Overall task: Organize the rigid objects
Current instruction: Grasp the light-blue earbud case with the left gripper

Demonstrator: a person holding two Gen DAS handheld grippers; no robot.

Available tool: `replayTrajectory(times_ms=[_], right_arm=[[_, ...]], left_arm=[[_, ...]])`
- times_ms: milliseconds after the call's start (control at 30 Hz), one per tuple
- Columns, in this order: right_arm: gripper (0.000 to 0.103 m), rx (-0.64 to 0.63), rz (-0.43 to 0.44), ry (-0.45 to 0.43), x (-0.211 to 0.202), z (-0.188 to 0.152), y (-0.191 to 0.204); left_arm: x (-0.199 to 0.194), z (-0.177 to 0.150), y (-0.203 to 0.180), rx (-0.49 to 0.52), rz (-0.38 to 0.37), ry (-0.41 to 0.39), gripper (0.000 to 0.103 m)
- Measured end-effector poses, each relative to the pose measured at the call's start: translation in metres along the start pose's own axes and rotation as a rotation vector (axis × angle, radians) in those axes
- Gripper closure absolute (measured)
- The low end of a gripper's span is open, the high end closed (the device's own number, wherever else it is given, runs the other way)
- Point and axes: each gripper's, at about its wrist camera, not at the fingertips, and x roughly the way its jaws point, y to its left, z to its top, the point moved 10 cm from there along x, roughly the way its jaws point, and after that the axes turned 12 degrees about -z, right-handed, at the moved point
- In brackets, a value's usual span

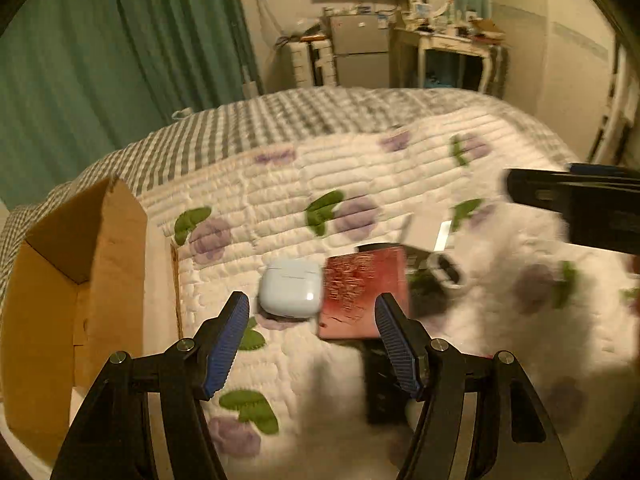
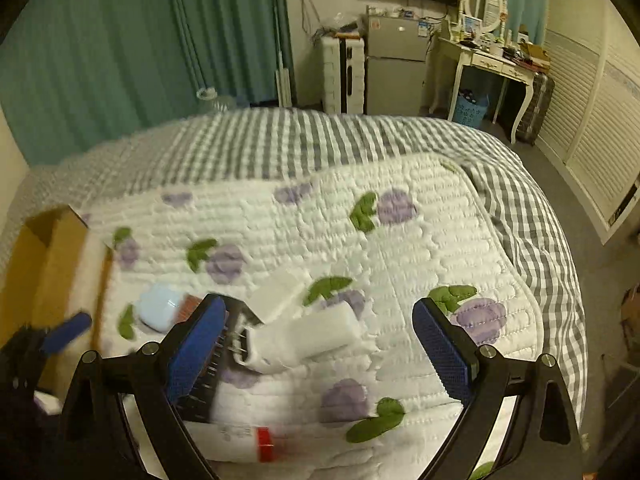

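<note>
The earbud case (image 1: 291, 289) is lying on the quilt (image 1: 360, 176), its long axis running roughly nine to three in the left wrist view, and touching its three o'clock side is a red brush (image 1: 364, 292) with fine pins, whose black handle seems to be running down toward six. From the left gripper (image 1: 310, 346) the case is sitting at about eleven o'clock, just beyond the fingertips, and the jaws are standing wide apart with nothing between them, so they are already framing both the case and the brush edge. At nine o'clock of the case the box (image 1: 72, 300) is standing open, near but not touching. In the right wrist view the case (image 2: 162, 306) is lying at ten o'clock of the right gripper (image 2: 320, 348), outside its left finger, while a white charger (image 2: 312, 338) is lying between those jaws, which are also gaping wide and pressing on nothing. A red-and-white bottle (image 2: 244, 446) is lying near six, blurred. Judging by this, the left hand is the nearer one for the case, and a slight shift toward eleven would centre it.
</note>
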Motion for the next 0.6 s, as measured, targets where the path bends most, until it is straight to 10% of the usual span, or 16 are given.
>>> replayTrajectory(times_ms=[600], right_arm=[[0.008, -0.074, -0.011, 0.065, 0.036, -0.018, 0.011]], left_arm=[[0.066, -0.004, 0.039, -0.037, 0.013, 0.037, 0.035]])
